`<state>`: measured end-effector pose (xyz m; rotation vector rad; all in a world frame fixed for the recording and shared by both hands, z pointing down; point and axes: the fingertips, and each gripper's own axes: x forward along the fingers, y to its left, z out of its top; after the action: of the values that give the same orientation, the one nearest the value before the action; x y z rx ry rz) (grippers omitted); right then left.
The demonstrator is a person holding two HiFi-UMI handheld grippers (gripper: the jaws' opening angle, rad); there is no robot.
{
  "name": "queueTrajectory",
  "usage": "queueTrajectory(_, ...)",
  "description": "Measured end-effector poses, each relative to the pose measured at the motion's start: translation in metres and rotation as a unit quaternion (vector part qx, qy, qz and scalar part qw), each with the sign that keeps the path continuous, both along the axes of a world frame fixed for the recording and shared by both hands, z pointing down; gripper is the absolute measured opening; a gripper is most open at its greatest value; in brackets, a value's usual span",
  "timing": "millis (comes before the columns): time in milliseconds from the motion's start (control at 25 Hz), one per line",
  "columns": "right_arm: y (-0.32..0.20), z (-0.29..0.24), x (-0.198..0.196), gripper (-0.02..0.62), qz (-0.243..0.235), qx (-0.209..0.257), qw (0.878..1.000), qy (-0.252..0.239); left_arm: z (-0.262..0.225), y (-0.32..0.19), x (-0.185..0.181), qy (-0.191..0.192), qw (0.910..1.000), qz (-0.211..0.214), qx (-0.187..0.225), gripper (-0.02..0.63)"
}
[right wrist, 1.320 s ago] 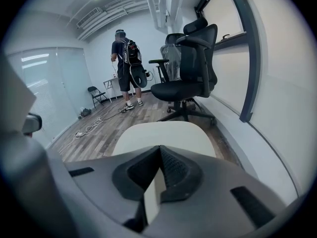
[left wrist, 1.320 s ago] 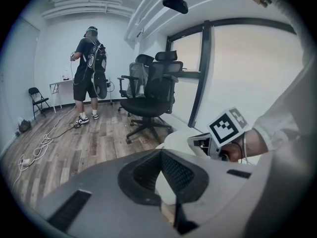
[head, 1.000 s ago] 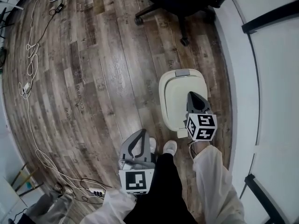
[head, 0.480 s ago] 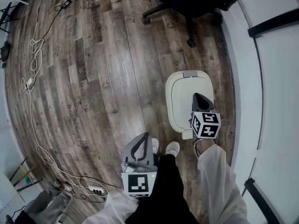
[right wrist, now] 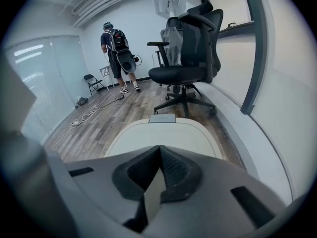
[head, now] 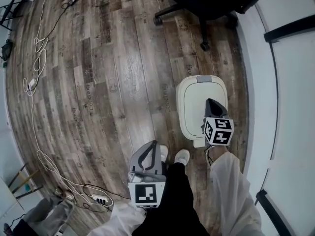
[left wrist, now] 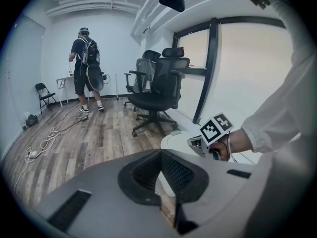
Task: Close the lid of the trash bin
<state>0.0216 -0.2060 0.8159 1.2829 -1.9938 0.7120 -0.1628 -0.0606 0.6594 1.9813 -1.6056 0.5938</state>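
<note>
The cream trash bin stands on the wood floor by the right wall, its lid lying flat and down. My right gripper hovers just above the lid's right half; its jaws are shut with nothing between them, and whether it touches the lid I cannot tell. The left gripper view shows the bin ahead to the right, with the right gripper's marker cube over it. My left gripper hangs by the person's legs, left of the bin, shut and empty.
A black office chair stands beyond the bin. White cables and a power strip run along the floor's left side. The white wall borders the bin's right. A person with a backpack stands far off.
The head view has shifted a little, so the bin sits slightly lower and further right in it. The lid stays flat and both grippers hold about the same places.
</note>
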Motion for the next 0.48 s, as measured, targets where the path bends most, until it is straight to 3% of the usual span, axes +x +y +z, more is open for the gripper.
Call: queueTrajectory(480,0.013,-0.005,0.006,0.023,0.029,-0.022,0.999,-0.023,-0.008,0.007,-0.007,-0.006,1.0,0.001,0.004,0.008)
